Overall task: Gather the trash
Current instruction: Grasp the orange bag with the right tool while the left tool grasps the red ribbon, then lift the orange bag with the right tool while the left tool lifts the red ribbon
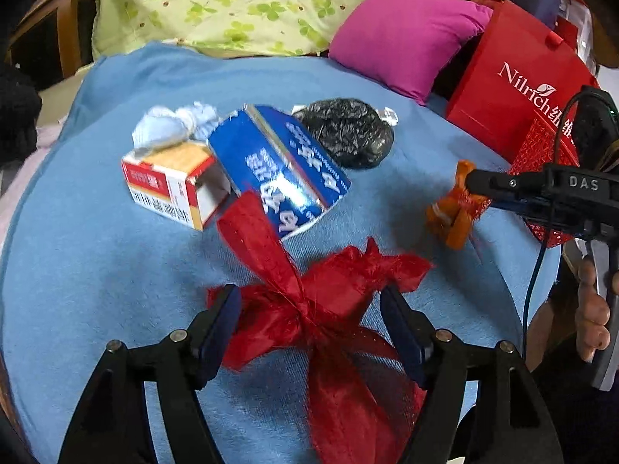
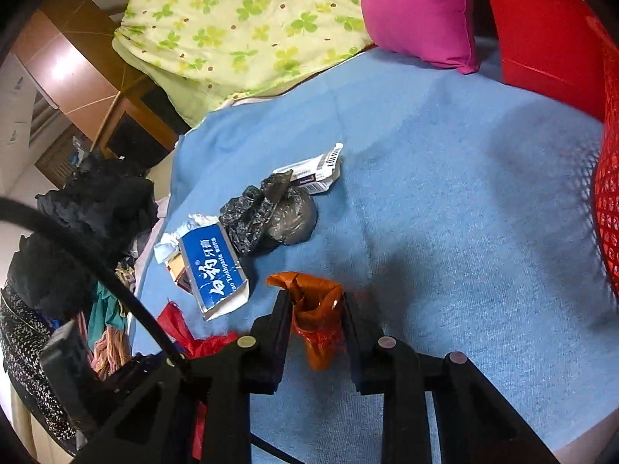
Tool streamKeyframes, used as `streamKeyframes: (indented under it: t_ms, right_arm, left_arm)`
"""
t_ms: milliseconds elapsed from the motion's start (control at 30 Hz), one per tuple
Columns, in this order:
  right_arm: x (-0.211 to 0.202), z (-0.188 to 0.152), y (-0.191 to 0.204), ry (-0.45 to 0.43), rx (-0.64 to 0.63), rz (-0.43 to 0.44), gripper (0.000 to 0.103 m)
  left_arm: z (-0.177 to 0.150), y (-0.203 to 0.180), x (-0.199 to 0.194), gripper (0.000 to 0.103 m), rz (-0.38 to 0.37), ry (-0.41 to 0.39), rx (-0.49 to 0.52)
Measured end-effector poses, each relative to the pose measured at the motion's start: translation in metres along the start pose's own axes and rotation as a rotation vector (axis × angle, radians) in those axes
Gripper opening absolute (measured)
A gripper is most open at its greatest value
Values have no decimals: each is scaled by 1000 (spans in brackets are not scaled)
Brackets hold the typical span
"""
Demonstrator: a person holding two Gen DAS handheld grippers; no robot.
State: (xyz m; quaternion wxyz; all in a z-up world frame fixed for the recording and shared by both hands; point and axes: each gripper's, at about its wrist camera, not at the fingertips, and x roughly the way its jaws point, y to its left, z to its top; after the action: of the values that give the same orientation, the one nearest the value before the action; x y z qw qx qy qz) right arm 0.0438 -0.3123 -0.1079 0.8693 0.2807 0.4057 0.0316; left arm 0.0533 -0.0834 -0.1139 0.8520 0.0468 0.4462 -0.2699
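A crumpled red plastic wrapper [image 1: 309, 305] lies on the blue blanket [image 1: 96, 270], between the fingers of my left gripper [image 1: 311, 321]. The jaws stand wide on either side of it and do not squeeze it. My right gripper [image 2: 315, 309] is shut on an orange wrapper [image 2: 317, 324], held just above the blanket; the left wrist view shows the same gripper [image 1: 470, 183] and orange wrapper [image 1: 452, 216] at the right. Further back lie a blue toothpaste box [image 1: 278, 170], a red-and-white carton [image 1: 170, 185], a balled black plastic bag [image 1: 348, 131] and white tissue [image 1: 170, 123].
A red paper shopping bag [image 1: 514, 96] stands at the back right, with a red mesh basket [image 2: 607, 193] beside it. A pink pillow [image 1: 406, 34] and a green clover quilt [image 1: 232, 4] lie behind. A flattened barcode carton [image 2: 313, 170] is behind the black bag. Clothes [image 2: 96, 208] are piled off the left edge.
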Motion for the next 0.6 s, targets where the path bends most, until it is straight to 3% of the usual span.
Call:
streamKeyframes:
  t_ms: [33, 100, 300, 600]
  right_arm:
    - [0, 0, 1, 0, -5, 2, 27]
    - [0, 0, 3, -2, -12, 4, 27]
    - [-3, 1, 4, -23, -14, 19, 27]
    - [-22, 2, 3, -81, -33, 30, 27]
  left_arm:
    - [-1, 1, 1, 71, -6, 2, -7]
    - [-3, 0, 3, 53, -9, 12, -9]
    - [-8, -7, -1, 35, 7, -1, -2]
    - [-10, -23, -30, 33, -8, -73, 0]
